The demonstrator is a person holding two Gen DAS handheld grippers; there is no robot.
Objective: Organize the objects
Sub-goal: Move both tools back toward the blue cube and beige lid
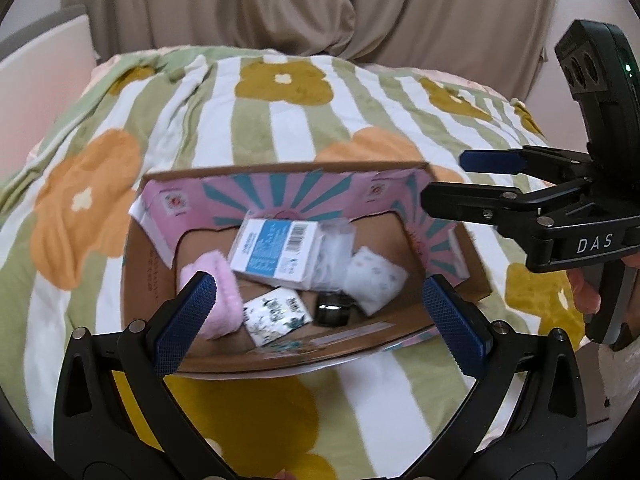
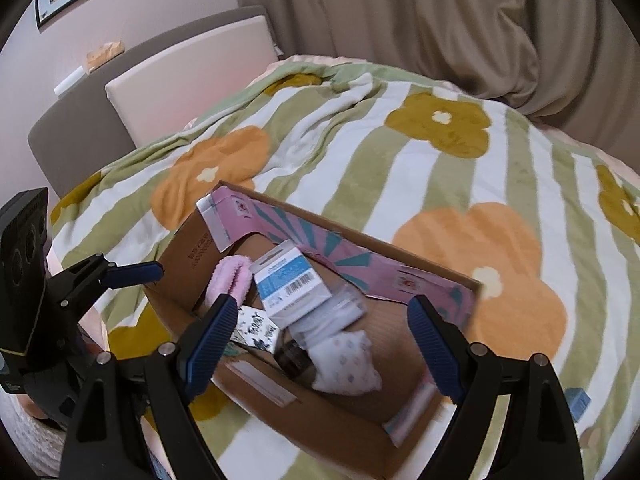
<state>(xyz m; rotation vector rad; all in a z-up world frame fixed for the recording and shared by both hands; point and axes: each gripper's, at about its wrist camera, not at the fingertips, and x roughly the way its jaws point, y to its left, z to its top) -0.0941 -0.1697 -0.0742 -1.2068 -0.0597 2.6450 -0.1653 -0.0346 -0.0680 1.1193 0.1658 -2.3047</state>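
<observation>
An open cardboard box point(image 1: 136, 280) with pink flaps lies on the bed. Inside it are a blue-and-white carton point(image 1: 276, 250), a fluffy pink item point(image 1: 224, 300), a white patterned pouch point(image 1: 376, 280), a black-and-white printed packet point(image 1: 276, 314), a small black object point(image 1: 334, 308) and clear plastic wrap. My left gripper point(image 1: 320, 320) hovers above the box's near side, open, with nothing between its pads. My right gripper point(image 2: 324, 346) hangs over the same box point(image 2: 192, 256), open and empty too. In the left wrist view it juts in from the right, above the box's right flap.
A green-and-white striped blanket point(image 1: 296, 128) with orange and olive flowers covers the bed. A beige headboard panel point(image 2: 180, 92) stands at the left, brown curtains point(image 2: 440, 20) behind. A small blue carton point(image 2: 578, 400) lies on the blanket right of the box.
</observation>
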